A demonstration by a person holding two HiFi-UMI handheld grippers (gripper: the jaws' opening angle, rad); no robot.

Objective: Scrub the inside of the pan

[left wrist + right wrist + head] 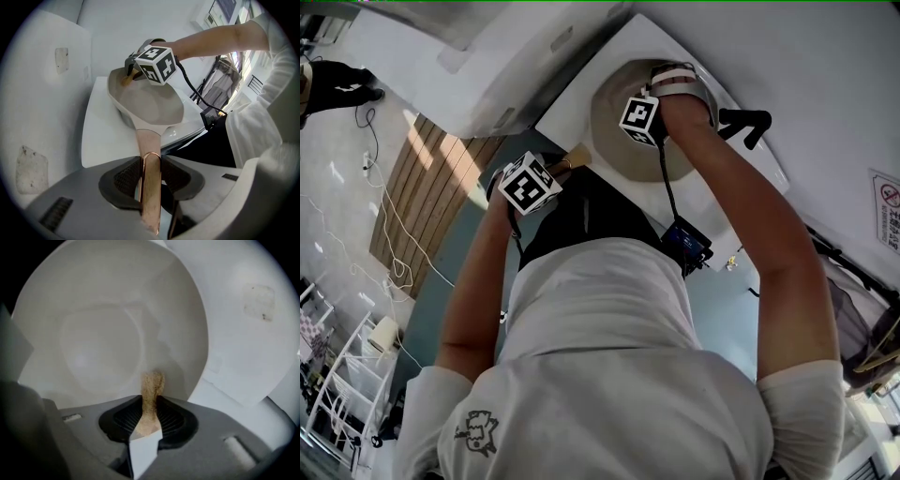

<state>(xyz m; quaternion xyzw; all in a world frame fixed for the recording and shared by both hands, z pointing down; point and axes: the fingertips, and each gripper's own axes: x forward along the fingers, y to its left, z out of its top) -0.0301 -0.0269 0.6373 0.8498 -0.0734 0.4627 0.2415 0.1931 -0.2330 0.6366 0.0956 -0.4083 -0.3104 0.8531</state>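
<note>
The left claw [151, 174] is clamped on the copper-coloured handle [149, 140] of the pan [150, 101], which is on the white worktop [101, 136], upper centre in the head view. The right claw [149, 414] pinches a tan scrub pad [153, 383] inside the pan, near its upper-left rim in the left gripper view.

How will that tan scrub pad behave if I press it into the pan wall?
Probably soft: the scrub pad is a thin fibrous strip, pinched flat in the right gripper, so its free tip likely bends under pressure. Its rough face should drag, not slip, on the smooth pan.
</note>
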